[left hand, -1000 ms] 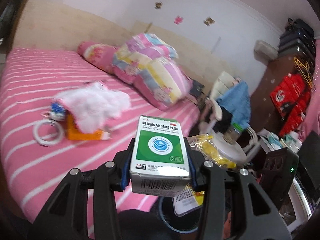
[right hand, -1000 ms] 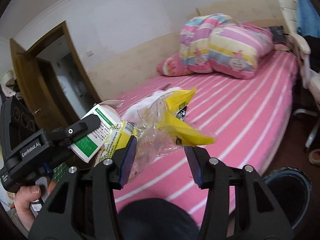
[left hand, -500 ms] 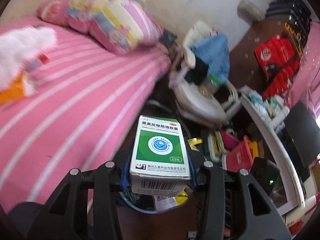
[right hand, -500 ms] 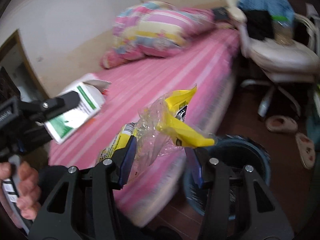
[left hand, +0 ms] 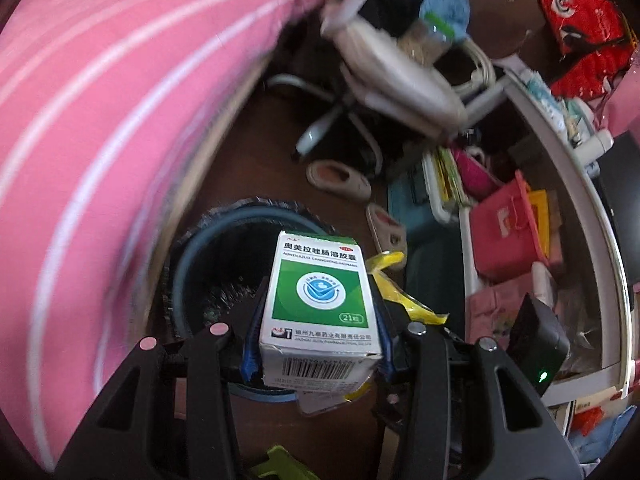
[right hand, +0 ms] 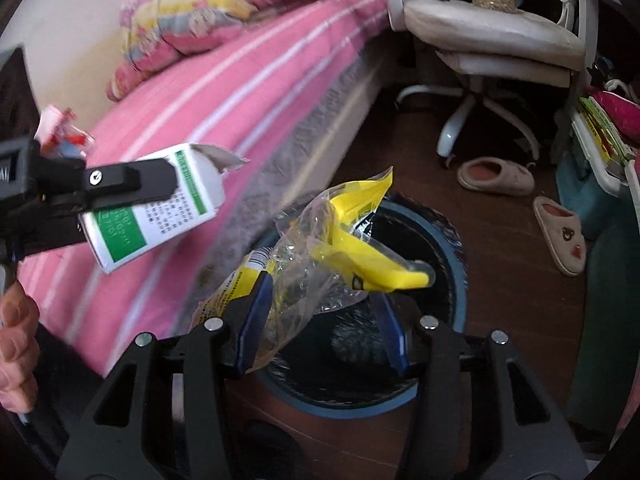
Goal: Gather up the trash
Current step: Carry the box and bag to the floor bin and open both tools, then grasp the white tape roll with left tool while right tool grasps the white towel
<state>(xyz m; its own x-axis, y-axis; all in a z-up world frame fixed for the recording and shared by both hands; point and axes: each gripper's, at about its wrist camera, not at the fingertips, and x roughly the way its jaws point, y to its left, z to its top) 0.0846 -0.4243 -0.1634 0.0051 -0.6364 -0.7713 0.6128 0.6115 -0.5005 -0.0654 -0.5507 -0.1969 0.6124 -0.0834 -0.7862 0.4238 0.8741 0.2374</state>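
Note:
My left gripper point(left hand: 316, 344) is shut on a green-and-white medicine box point(left hand: 318, 304), held above a blue trash bin point(left hand: 208, 248) lined with a black bag on the floor. In the right wrist view the box point(right hand: 160, 208) and the left gripper point(right hand: 120, 184) show at the left, over the bed's edge. My right gripper point(right hand: 320, 320) is shut on a crumpled clear-and-yellow plastic wrapper point(right hand: 336, 256), held right over the bin point(right hand: 452, 320). The wrapper's yellow tip point(left hand: 388, 260) peeks out behind the box in the left wrist view.
A pink striped bed point(left hand: 100, 100) runs along the left, with folded quilts point(right hand: 224, 4). A white swivel chair point(right hand: 492, 44) stands beyond the bin. Two slippers point(right hand: 496, 178) lie on the brown floor. A cluttered shelf with bags point(left hand: 508, 232) is at the right.
Both grippers have swung off the bed and tilted down toward the floor. The bin has come into full view beneath them. Both still hold their items.

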